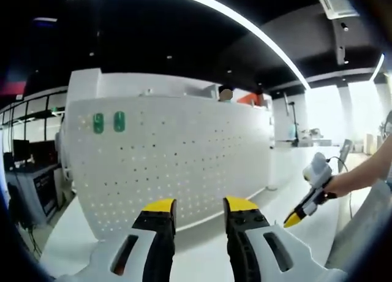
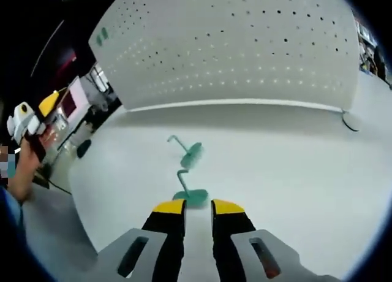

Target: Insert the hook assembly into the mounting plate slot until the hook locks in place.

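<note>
A white pegboard mounting plate (image 1: pixel 177 159) stands upright on the table, with two green mounts (image 1: pixel 108 122) fixed near its upper left corner. In the right gripper view the plate (image 2: pixel 245 43) stands at the far side. Two green hook assemblies lie on the table before it, one farther off (image 2: pixel 191 151) and one nearer (image 2: pixel 191 194). My right gripper (image 2: pixel 198 207) hovers just short of the nearer hook, its jaws a narrow gap apart with nothing between them. My left gripper (image 1: pixel 199 205) faces the plate, open and empty. A hand holds the right gripper (image 1: pixel 306 202) at the right.
The white table (image 2: pixel 294 171) runs wide to the right of the hooks. A dark cable (image 2: pixel 349 122) lies by the plate's right end. The left gripper (image 2: pixel 27 125), held in a hand, is at the table's left edge. Desks and monitors (image 1: pixel 27 171) stand beyond the table's left side.
</note>
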